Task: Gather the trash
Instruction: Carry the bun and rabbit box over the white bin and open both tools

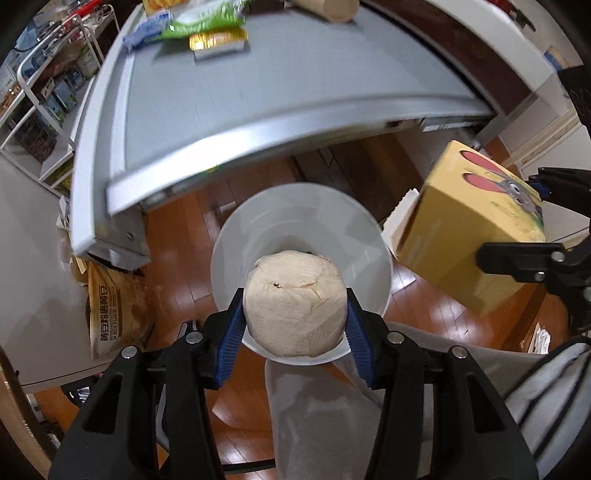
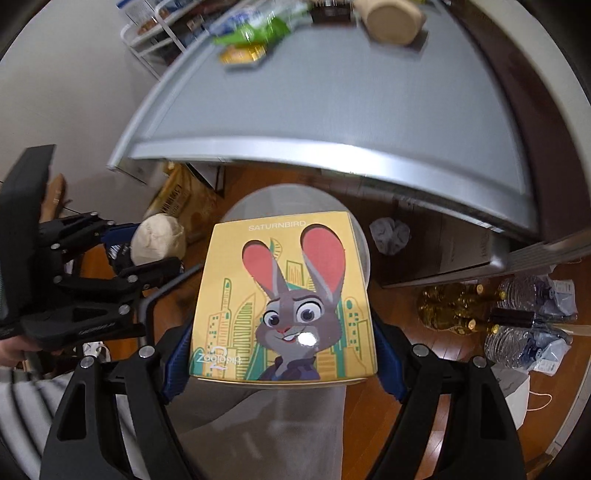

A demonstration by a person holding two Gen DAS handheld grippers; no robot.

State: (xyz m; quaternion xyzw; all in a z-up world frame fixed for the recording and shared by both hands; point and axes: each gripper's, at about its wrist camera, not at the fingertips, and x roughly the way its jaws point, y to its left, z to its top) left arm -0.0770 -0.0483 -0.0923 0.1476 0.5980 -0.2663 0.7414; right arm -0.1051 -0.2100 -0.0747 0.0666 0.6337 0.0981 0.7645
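My left gripper point(image 1: 294, 314) is shut on a crumpled beige paper ball point(image 1: 295, 302) and holds it over the open white bin point(image 1: 236, 236) on the wooden floor. My right gripper point(image 2: 282, 354) is shut on a yellow cardboard box point(image 2: 284, 295) printed with a cartoon rabbit, held above the bin point(image 2: 255, 203). The box point(image 1: 472, 225) shows right of the bin in the left wrist view, and the paper ball point(image 2: 159, 240) at the left in the right wrist view. Green and gold wrappers point(image 1: 207, 26) and a paper cup point(image 1: 328, 9) lie on the grey table point(image 1: 295, 81).
A brown flour bag point(image 1: 114, 310) leans on the floor left of the bin. A crumpled grey wad point(image 2: 389, 234), glass bottles point(image 2: 454, 310) and plastic bottles point(image 2: 524, 321) lie on the floor at the right. A white wire shelf point(image 1: 48, 92) stands far left.
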